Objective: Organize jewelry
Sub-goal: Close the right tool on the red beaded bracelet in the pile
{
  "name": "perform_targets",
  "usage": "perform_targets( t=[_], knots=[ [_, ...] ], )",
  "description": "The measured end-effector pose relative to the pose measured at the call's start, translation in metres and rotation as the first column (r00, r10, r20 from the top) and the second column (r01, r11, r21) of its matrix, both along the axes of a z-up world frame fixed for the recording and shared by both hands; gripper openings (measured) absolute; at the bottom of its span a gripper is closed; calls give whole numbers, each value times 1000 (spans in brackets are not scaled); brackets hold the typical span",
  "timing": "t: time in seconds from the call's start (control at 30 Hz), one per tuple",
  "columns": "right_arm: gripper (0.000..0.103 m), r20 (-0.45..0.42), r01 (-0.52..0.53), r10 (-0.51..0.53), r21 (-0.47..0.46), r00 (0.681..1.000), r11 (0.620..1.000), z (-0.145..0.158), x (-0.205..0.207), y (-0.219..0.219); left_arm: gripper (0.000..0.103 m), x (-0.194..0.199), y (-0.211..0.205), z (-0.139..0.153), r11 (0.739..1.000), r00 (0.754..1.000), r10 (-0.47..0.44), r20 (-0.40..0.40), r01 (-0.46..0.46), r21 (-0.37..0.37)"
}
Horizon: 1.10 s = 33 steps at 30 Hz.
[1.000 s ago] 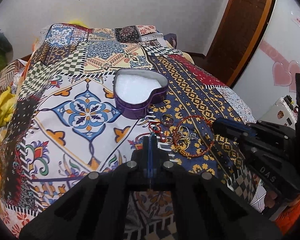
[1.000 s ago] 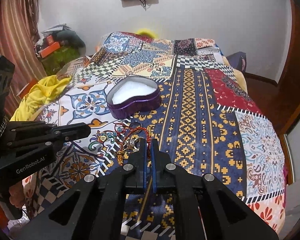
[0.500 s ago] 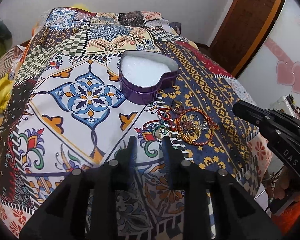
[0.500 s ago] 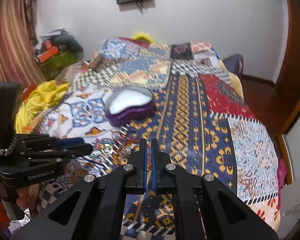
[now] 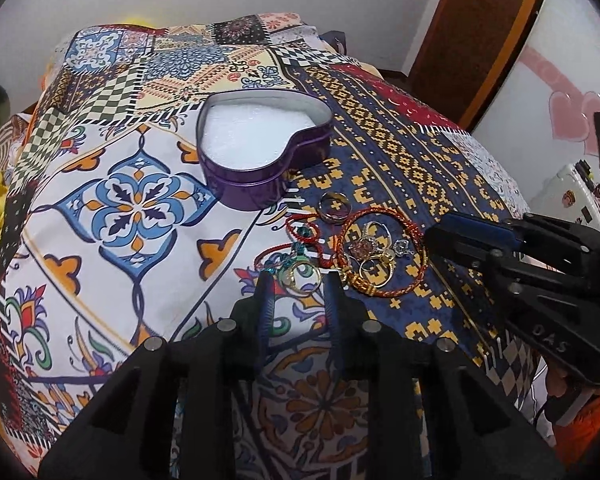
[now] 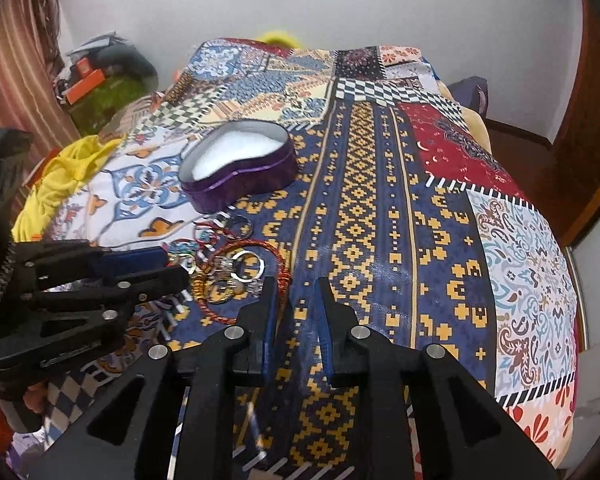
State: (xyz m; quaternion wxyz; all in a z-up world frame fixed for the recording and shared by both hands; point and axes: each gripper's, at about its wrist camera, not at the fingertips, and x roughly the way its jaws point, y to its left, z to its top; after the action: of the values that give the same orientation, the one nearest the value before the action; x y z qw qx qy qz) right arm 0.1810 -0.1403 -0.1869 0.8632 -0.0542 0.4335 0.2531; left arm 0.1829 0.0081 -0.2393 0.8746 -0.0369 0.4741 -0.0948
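Note:
A purple heart-shaped tin (image 5: 260, 152) with white lining stands open on the patterned bedspread; it also shows in the right wrist view (image 6: 240, 172). A pile of rings and red cord bracelets (image 5: 356, 248) lies just in front of it, and also shows in the right wrist view (image 6: 236, 268). My left gripper (image 5: 298, 284) is open, its fingers either side of a gold ring (image 5: 300, 276) at the pile's near-left edge. My right gripper (image 6: 296, 292) is open and empty, just right of the pile.
The bed (image 6: 420, 220) is covered by a patchwork spread. Yellow cloth (image 6: 60, 176) lies at its left edge. A wooden door (image 5: 480, 32) stands at the right, clutter (image 6: 100, 84) at the back left.
Both grippers opened; the left opened first, the right in the last half second. The left gripper moved forward to the ring pile. The right gripper came down close beside the pile.

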Motion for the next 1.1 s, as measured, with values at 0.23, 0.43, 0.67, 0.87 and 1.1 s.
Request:
perform_targets(
  t=[0.23, 0.43, 0.67, 0.87, 1.1],
  knots=[
    [17, 18, -54, 55, -25, 998, 998, -4, 0, 9, 25, 7, -4, -2, 1000, 1000, -22, 3, 21, 11],
    [17, 23, -70, 71, -35, 997, 997, -8, 2, 15, 20, 6, -6, -4, 999, 999, -31, 19, 31, 23],
    [7, 47, -57, 59, -45, 997, 997, -7, 0, 16, 19, 1, -8, -2, 999, 999, -34, 37, 32, 41],
    [7, 62, -37, 37, -11, 997, 999, 6, -4, 12, 19, -7, -6, 2, 999, 999, -20, 49, 18, 46],
    [7, 101, -32, 32, 3, 994, 999, 24, -9, 13, 19, -18, 1, 21, 999, 996, 8, 93, -12, 43]
  ],
)
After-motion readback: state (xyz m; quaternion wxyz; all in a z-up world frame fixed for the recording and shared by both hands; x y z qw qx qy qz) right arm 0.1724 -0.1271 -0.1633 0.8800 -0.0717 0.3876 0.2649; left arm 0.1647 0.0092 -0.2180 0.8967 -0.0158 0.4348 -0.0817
